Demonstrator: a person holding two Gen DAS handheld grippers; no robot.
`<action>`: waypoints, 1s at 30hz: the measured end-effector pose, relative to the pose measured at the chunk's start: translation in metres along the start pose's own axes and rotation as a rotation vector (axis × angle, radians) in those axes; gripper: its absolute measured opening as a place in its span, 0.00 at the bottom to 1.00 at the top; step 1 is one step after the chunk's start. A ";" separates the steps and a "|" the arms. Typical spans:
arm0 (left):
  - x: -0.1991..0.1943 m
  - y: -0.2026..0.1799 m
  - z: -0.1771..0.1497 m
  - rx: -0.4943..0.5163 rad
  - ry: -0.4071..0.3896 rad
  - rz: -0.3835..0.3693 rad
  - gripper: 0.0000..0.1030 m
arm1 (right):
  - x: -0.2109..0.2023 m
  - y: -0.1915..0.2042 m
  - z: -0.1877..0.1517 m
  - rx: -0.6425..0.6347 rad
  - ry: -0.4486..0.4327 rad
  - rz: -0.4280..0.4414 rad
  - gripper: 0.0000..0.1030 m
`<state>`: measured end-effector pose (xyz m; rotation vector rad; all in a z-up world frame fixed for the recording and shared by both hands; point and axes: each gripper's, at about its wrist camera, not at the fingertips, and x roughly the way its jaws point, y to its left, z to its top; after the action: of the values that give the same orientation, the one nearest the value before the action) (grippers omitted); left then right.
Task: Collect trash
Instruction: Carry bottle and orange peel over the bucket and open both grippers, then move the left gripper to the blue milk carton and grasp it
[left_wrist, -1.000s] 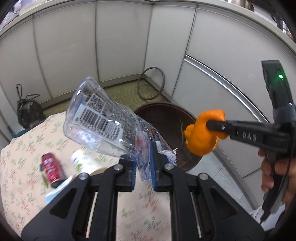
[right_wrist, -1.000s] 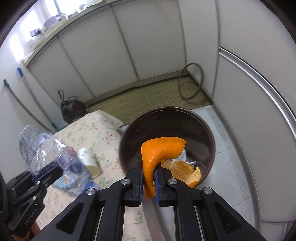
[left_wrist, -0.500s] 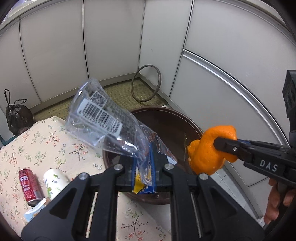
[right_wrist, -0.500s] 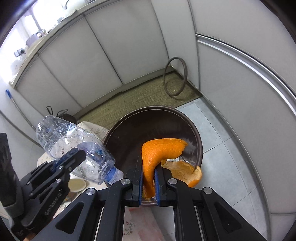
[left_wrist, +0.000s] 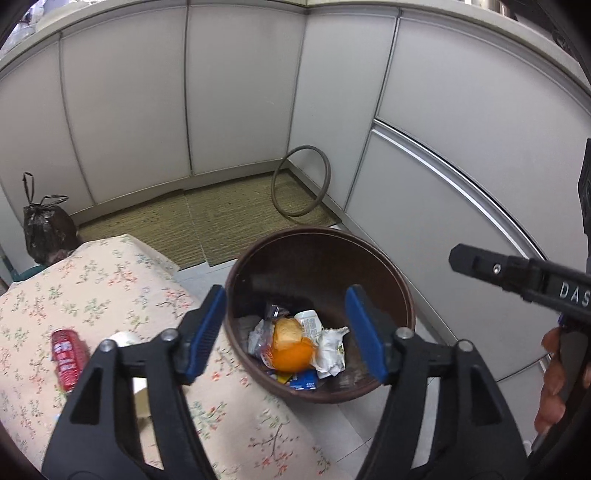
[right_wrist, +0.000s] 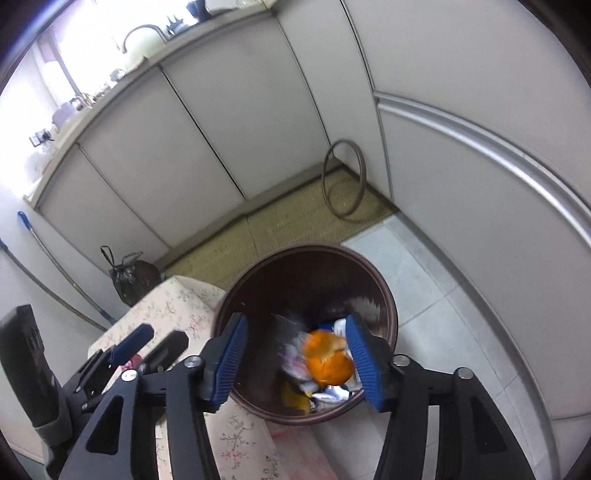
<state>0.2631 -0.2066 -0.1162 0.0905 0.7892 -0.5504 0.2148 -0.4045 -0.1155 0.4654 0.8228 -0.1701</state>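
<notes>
Left claw (left_wrist: 286, 332): spread wide, empty, above bin (left_wrist: 402, 295)
Right claw (right_wrist: 295, 363): spread wide, empty
Orange peel (left_wrist: 291, 354): inside bin

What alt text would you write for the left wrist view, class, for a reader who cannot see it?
The open left gripper hovers empty over a brown bin holding orange peel and wrappers. Left of the bin, a red can lies on a floral cloth; the right gripper enters from the right edge.
</notes>
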 end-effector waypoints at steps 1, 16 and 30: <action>-0.005 0.003 0.000 -0.005 -0.004 0.008 0.77 | -0.004 0.004 0.000 -0.009 -0.003 -0.001 0.56; -0.085 0.064 -0.035 -0.069 -0.017 0.112 0.93 | -0.044 0.056 -0.019 -0.137 -0.016 0.005 0.74; -0.138 0.144 -0.078 -0.177 0.065 0.176 0.94 | -0.044 0.103 -0.050 -0.257 0.041 0.018 0.79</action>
<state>0.2061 -0.0019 -0.0932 0.0140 0.8812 -0.3109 0.1856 -0.2918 -0.0781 0.2348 0.8675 -0.0371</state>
